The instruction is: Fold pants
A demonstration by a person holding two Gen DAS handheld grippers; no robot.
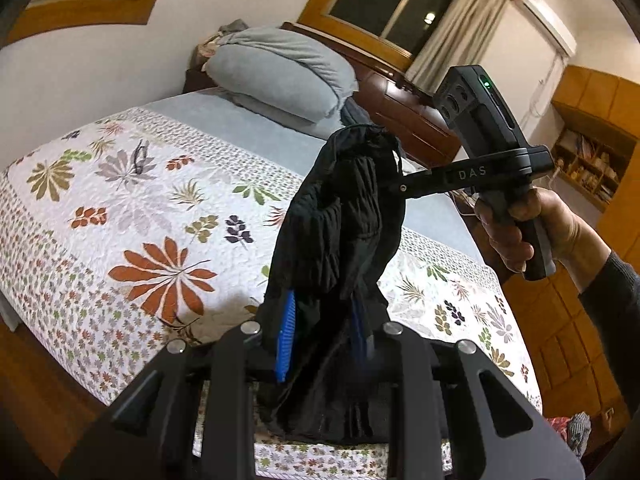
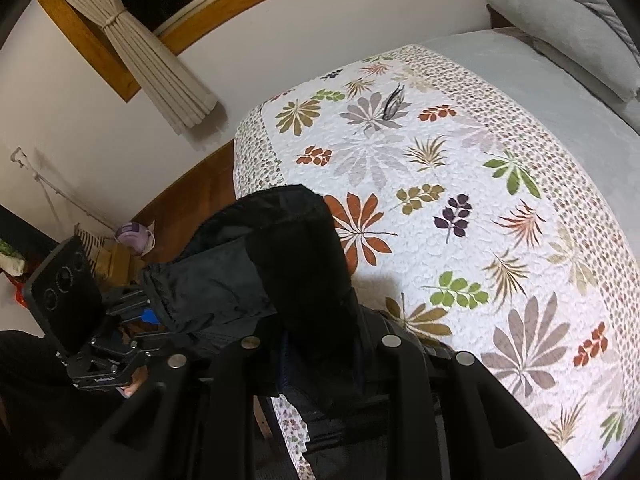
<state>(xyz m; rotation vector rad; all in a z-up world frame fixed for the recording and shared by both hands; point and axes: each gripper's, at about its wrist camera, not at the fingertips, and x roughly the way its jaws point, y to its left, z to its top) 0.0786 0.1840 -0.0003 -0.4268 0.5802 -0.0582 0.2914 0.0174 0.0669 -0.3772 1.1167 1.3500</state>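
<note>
Black pants (image 1: 340, 216) suspended above bed (image 1: 52, 276), pinched at both ends: left tongs (image 1: 324, 340) clamped on fabric between blue pads (image 1: 286, 340), right tongs (image 1: 394, 186) gripping bunched cloth at 2 o'clock. Floral quilt (image 2: 460, 184) spread flat over the mattress. Grey pillows (image 1: 280, 72) at 12 o'clock. Curtained window (image 1: 400, 4) and wooden cabinets (image 1: 592, 152) beyond.
</note>
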